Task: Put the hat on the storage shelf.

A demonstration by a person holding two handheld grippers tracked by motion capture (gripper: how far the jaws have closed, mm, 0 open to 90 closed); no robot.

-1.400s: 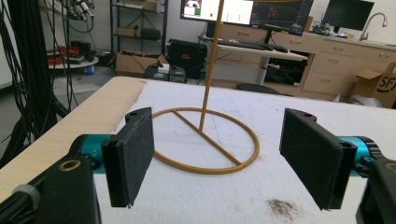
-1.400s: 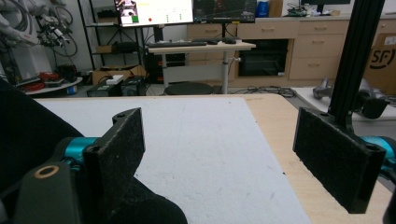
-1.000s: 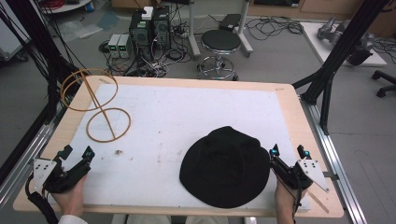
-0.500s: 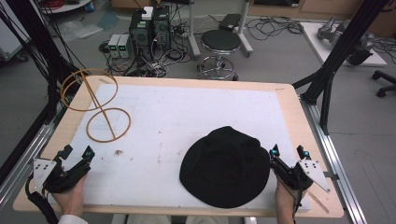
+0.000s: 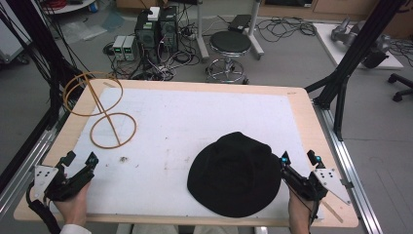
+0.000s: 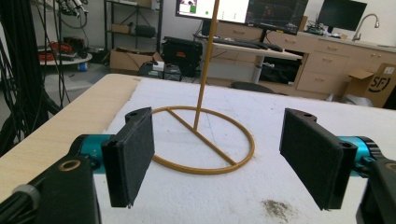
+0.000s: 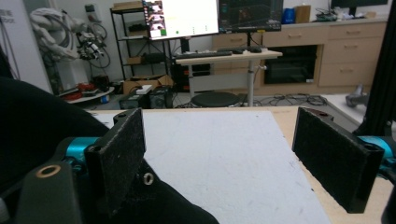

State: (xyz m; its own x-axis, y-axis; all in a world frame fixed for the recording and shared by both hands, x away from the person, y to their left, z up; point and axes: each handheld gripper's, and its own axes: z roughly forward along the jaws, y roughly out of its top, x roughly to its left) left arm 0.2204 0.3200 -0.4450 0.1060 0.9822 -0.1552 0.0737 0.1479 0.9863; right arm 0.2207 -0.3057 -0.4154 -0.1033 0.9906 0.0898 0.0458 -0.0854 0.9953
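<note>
While both hands rest at the near edge of the white-padded wooden table (image 5: 204, 105), the round black fabric hat with a floppy brim (image 5: 235, 173) lies flat on the padding toward the near right, its crown up. From above, the right gripper (image 5: 298, 159) sits just beside the hat's right brim, its two black jaws spread wide with nothing between them. Its own camera shows the same: the hat (image 7: 32, 140) bulks dark at the left, its brim running under and around the left jaw, while the other jaw stands clear over bare padding near the table's wooden edge. Whether the left jaw actually touches the cloth cannot be told.

Well apart, at the near left corner, the left gripper (image 5: 80, 158) is also wide open and holds nothing. Its jaws point toward the thin yellow-brown wire stand with a ring base, upright rod and ring top (image 5: 101, 109), which stands on the far left of the padding. Seen from the left gripper view, the stand's base ring (image 6: 205, 140) lies flat beyond the spread jaws, the rod rising from its cross-bar.
</note>
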